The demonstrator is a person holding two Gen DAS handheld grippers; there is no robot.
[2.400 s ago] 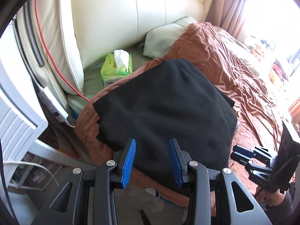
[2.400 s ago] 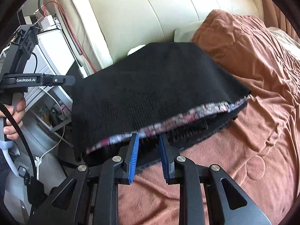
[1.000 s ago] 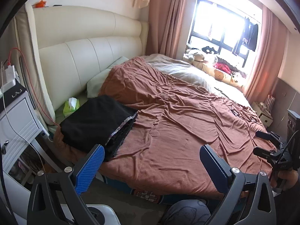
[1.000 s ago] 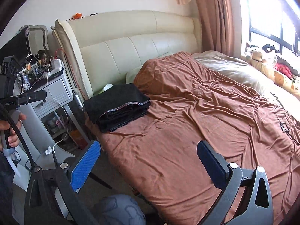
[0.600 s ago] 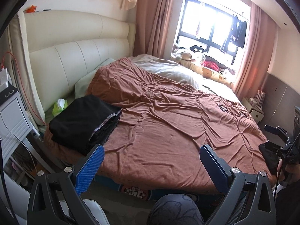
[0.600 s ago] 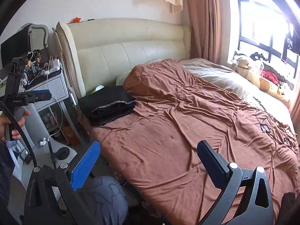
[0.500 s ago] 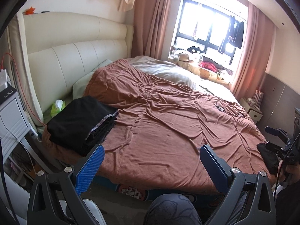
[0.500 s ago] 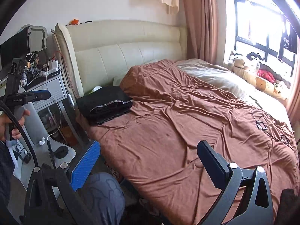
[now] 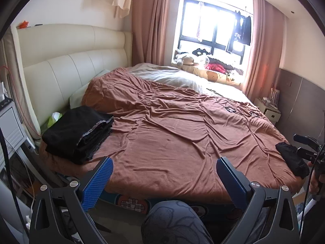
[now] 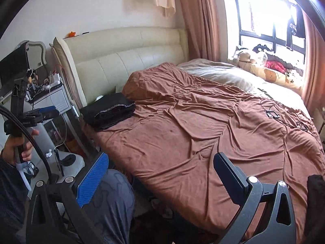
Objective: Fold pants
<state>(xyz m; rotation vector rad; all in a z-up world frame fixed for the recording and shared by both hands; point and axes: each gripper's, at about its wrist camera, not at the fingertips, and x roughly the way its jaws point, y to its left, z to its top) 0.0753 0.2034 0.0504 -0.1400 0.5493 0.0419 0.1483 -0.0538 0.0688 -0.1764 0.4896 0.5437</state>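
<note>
Folded black pants (image 9: 78, 131) on bed (image 9: 182, 142) corner; L gripper (image 9: 163, 171) & R gripper (image 10: 160, 167) fingers wide apart, empty.

Black folded pants (image 9: 77, 131) lie at the bed's corner.

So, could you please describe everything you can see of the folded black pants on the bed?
The folded black pants lie in a neat, layered stack at the corner of the brown bedspread nearest the cream headboard. The fabric looks like a dark, matte knit. A thin patterned band runs along the open edge, where several layers show. Neither gripper touches them. A green tissue pack sits just behind, and a pillow lies beyond.
</note>
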